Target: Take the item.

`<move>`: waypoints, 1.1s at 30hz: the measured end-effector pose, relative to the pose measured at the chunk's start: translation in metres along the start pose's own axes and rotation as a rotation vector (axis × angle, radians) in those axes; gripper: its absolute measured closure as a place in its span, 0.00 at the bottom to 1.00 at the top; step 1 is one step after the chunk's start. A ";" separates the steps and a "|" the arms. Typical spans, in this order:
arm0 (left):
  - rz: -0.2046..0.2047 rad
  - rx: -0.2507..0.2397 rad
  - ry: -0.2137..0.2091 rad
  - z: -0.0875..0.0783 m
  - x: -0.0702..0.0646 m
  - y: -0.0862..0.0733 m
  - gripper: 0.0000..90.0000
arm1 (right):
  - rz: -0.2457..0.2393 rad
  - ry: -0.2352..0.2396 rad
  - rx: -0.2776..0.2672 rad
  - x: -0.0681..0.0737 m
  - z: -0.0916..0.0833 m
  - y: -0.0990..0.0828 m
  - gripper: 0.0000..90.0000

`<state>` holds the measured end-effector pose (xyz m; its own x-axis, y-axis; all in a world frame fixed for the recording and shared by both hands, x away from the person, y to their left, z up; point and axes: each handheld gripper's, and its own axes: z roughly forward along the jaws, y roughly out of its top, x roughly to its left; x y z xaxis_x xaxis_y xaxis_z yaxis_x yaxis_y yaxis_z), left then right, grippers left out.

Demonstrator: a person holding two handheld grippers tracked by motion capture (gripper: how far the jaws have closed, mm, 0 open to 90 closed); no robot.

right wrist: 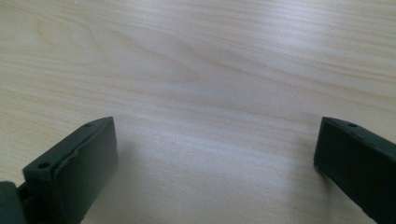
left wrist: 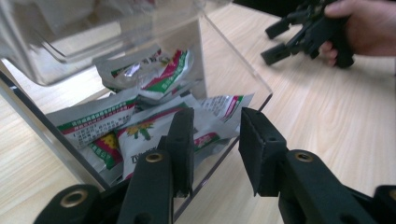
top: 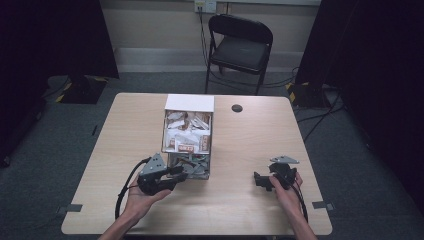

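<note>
Standing on grey carpet: a rectangular light-wood table, with a black folding chair behind it against a pale wall and dark curtains hanging at both sides. Lying on the tabletop beyond the box: a small round black disc.

Sitting mid-table: a tall clear acrylic dispenser box with a white top, holding a stack of white and brown packets above and, spilling into the open tray at its foot, flat white sachets with red-and-green printing. Crowding that tray right up to the clear front lip: several sachets, overlapping, one crumpled higher up.

Reaching toward the tray from the near left: the black left gripper, jaws partly parted, one jaw passing inside the acrylic lip over a sachet, the other outside it; pressing on nothing, as far as can be told.

Resting near the table's right edge, well apart from the box: the black right gripper, jaws spread wide over bare wood, gripping nothing.
</note>
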<state>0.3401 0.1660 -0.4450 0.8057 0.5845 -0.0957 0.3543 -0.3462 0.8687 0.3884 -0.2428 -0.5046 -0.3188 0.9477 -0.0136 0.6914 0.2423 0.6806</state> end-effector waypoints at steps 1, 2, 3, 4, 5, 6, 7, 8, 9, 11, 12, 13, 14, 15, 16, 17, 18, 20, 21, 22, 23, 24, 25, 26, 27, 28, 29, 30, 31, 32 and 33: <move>0.003 0.000 0.005 0.001 0.000 0.000 0.74 | 0.000 0.000 0.000 0.000 0.000 0.000 0.00; 0.006 0.003 0.004 0.002 0.000 -0.001 0.77 | 0.000 0.000 0.000 0.000 0.000 0.000 0.00; 0.006 0.003 0.004 0.002 0.000 -0.001 0.77 | 0.000 0.000 0.000 0.000 0.000 0.000 0.00; 0.003 0.002 0.003 0.002 0.000 -0.001 0.77 | 0.000 0.000 0.000 0.000 0.000 0.000 0.00; -0.001 -0.002 -0.005 0.002 0.000 -0.002 0.81 | 0.000 0.000 0.000 0.000 0.000 0.000 0.00; -0.003 -0.001 -0.001 0.003 0.000 -0.002 0.82 | 0.000 0.000 0.000 0.000 0.000 0.000 0.00; -0.008 -0.003 -0.006 0.002 0.001 -0.002 0.84 | 0.000 0.000 0.000 0.000 0.000 0.000 0.00; -0.016 -0.011 -0.008 0.002 0.001 -0.002 0.86 | 0.000 0.001 0.000 0.000 0.000 0.000 0.00; -0.026 -0.018 -0.008 0.001 0.002 -0.002 0.88 | 0.000 0.000 0.000 0.000 0.000 0.000 0.00; -0.034 -0.019 -0.006 0.001 0.004 -0.002 0.91 | 0.000 0.000 0.000 0.000 0.000 0.000 0.00; -0.039 -0.013 -0.003 0.000 0.005 -0.002 0.91 | 0.000 0.000 0.000 0.000 0.000 0.000 0.00; -0.048 -0.015 -0.001 0.001 0.006 -0.002 0.92 | 0.000 0.000 0.000 0.000 0.000 0.000 0.00; -0.041 -0.013 0.002 0.001 0.006 -0.002 0.93 | 0.001 0.000 0.000 0.000 0.000 0.000 0.00; -0.039 -0.019 0.003 0.001 0.006 -0.002 0.93 | 0.000 0.000 0.000 0.000 0.000 0.000 0.00; -0.027 -0.016 0.006 0.001 0.005 -0.002 0.92 | 0.000 0.000 0.000 0.000 0.000 0.000 0.00; -0.027 -0.016 0.006 0.001 0.005 -0.002 0.91 | 0.000 0.000 0.000 0.000 0.000 0.000 0.00; -0.024 -0.014 0.013 0.002 0.004 -0.002 0.91 | 0.000 0.000 0.000 0.000 0.000 0.000 0.00; -0.017 -0.005 0.016 0.004 0.004 -0.002 0.89 | 0.000 0.000 0.000 0.000 0.000 0.000 0.00; -0.017 -0.005 0.016 0.004 0.004 -0.002 0.87 | 0.000 0.000 0.000 0.000 0.000 0.000 0.00; -0.015 -0.002 0.020 0.005 0.005 -0.002 0.87 | 0.000 0.000 0.000 0.000 0.000 0.000 0.00; -0.010 -0.001 0.021 0.005 0.004 -0.002 0.87 | 0.000 0.000 0.000 0.000 0.000 0.000 0.00; -0.006 0.002 0.026 0.005 0.004 -0.002 0.87 | 0.001 0.000 0.000 0.000 0.000 0.000 0.00; -0.002 0.004 0.023 0.006 0.004 -0.002 0.90 | 0.000 0.000 0.000 0.000 0.000 0.000 0.00; -0.002 0.004 0.023 0.006 0.004 -0.002 0.91 | 0.000 0.000 0.000 0.000 0.000 0.000 0.00; 0.004 0.007 0.026 0.006 0.004 -0.002 0.91 | 0.000 0.000 0.000 0.000 0.000 0.000 0.00; 0.003 0.006 0.030 0.006 0.004 -0.002 0.97 | 0.000 0.000 0.000 0.000 0.000 0.000 0.00; -0.005 0.003 0.023 0.007 0.006 -0.002 1.00 | 0.000 0.000 0.000 0.000 0.000 0.000 0.00; -0.010 0.001 0.018 0.007 0.006 -0.002 1.00 | 0.000 0.000 0.000 0.000 0.000 0.000 0.00; -0.010 0.001 0.018 0.007 0.006 -0.002 1.00 | 0.000 0.000 0.000 0.000 0.000 0.000 0.00; -0.011 0.001 0.014 0.007 0.006 -0.002 1.00 | 0.000 0.000 0.000 0.000 0.000 0.000 0.00; -0.014 -0.002 0.011 0.006 0.006 -0.002 1.00 | 0.000 0.000 0.000 0.000 0.000 0.000 0.00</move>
<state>0.3475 0.1659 -0.4505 0.7955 0.5972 -0.1027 0.3647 -0.3365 0.8682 0.3884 -0.2428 -0.5045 -0.3188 0.9477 -0.0131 0.6916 0.2421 0.6805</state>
